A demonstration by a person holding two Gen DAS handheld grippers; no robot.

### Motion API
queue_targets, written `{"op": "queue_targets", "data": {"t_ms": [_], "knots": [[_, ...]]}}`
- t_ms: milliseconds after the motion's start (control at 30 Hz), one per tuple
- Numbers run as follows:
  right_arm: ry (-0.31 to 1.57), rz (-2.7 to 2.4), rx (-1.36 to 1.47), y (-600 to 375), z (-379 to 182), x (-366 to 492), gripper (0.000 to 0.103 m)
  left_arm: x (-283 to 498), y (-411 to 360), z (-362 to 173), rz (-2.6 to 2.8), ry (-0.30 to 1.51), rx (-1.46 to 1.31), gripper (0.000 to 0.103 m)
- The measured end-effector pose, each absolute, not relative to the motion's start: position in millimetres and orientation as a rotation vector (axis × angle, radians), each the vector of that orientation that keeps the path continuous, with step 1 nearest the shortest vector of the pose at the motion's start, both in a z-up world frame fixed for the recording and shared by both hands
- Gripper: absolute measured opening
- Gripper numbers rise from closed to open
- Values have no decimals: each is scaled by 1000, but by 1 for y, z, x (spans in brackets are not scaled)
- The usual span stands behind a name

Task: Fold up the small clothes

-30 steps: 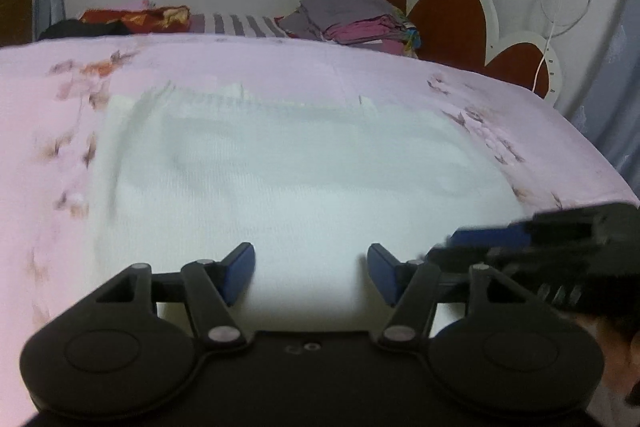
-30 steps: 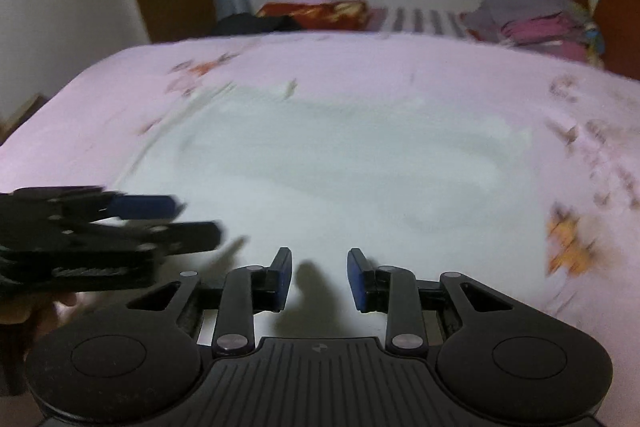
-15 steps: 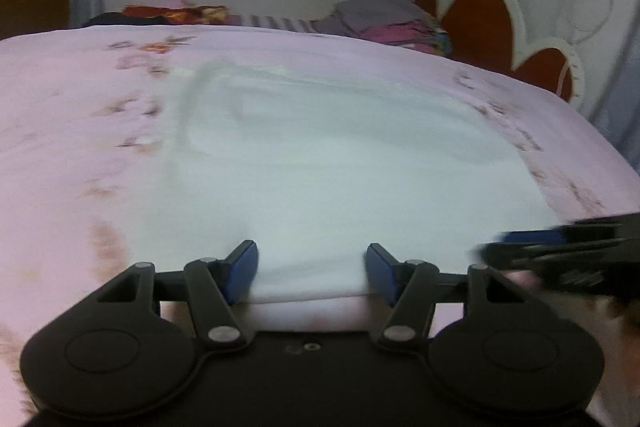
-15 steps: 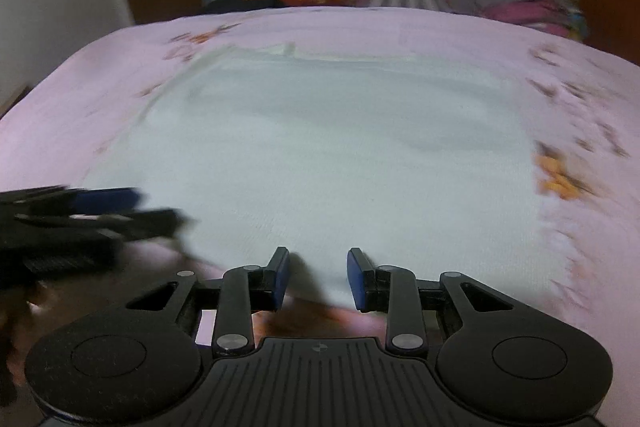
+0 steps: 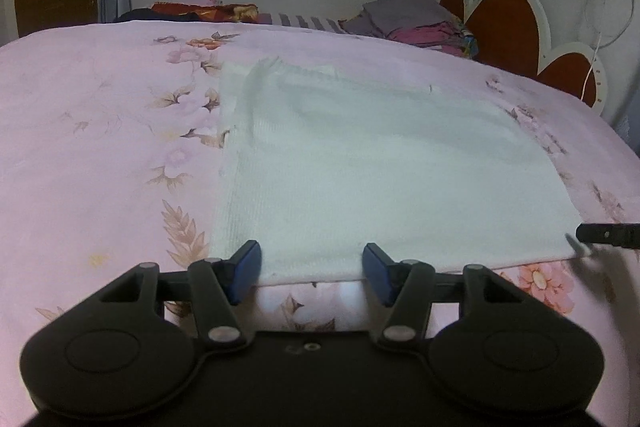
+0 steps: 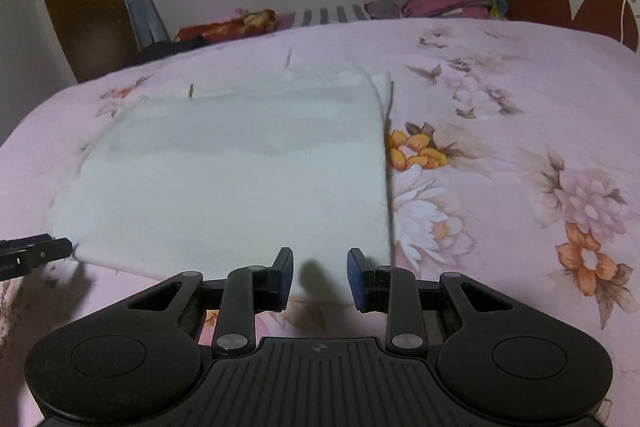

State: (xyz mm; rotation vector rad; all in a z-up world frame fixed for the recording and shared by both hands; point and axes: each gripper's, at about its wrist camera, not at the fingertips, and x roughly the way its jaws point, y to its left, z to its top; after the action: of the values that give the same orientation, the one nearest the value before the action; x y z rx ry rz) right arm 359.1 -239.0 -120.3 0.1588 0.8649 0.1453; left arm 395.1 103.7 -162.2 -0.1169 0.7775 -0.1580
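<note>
A white knit garment (image 5: 380,167) lies flat on the pink floral bedsheet (image 5: 100,147). My left gripper (image 5: 312,269) sits at the near hem close to its left corner. Its jaws are closing, and the hem lies between the blue fingertips (image 5: 250,263) without being pinched. In the right wrist view the garment (image 6: 240,179) spreads to the left. My right gripper (image 6: 320,267) is open at the hem near the right corner, its fingers apart from the cloth. Each gripper's tip shows in the other view: right gripper (image 5: 608,235), left gripper (image 6: 36,253).
A pile of folded clothes (image 5: 412,23) sits at the far side of the bed beside a red heart-shaped headboard (image 5: 504,27). A red patterned cloth (image 5: 204,11) lies under the window. Bare sheet (image 6: 520,147) stretches right of the garment.
Both grippers have slid apart along the near hem, the left one leftward and the right one rightward. The garment's side edges have come into view.
</note>
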Motion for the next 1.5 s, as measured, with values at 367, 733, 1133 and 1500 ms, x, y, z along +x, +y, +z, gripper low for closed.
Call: {"op": "queue_targets", "data": {"t_ms": [367,733,1133,1500], "knots": [[891,120,162,-244,-129,360,30,395,103,-164,-153,790,-90,56],[924,123,161,-248,-135,362,30,396,103,-158,-130,812,-101,56],[746,149,277,-261,-89,327,2,355,144,-172,-123,805,-690,26],[781,194,300,-228,-92,360,2,378,155,-217,-66,658,-1070,31]]}}
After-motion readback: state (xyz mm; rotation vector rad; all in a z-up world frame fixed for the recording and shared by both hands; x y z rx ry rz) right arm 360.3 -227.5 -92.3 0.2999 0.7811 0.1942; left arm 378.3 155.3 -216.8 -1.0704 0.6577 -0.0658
